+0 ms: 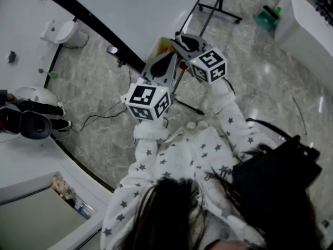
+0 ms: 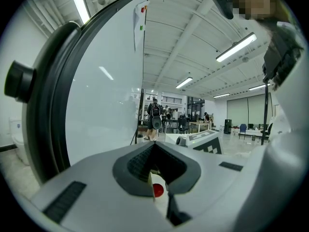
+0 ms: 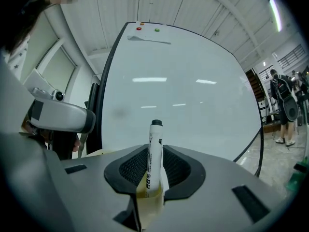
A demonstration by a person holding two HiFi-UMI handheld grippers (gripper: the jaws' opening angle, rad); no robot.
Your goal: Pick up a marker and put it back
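A white marker (image 3: pixel 153 156) with a black cap stands upright between the jaws of my right gripper (image 3: pixel 155 149), which is shut on it. Its lower end is in front of something yellowish (image 3: pixel 149 202). The whiteboard (image 3: pixel 193 95) fills the view just ahead. In the head view both grippers are raised side by side at the board's lower edge, the right gripper (image 1: pixel 188 41) slightly above the left gripper (image 1: pixel 164 65). The left gripper (image 2: pixel 154 146) has its jaw tips together and holds nothing. A red round spot (image 2: pixel 158 190) shows through the gap behind them.
The whiteboard (image 1: pixel 130 9) has a black frame and stands on a dark metal stand (image 1: pixel 218 9) over a marble floor. A cable (image 1: pixel 99 119) runs along the floor. A person's legs (image 1: pixel 36 111) are at the left. Several people (image 2: pixel 155 115) stand far off in the hall.
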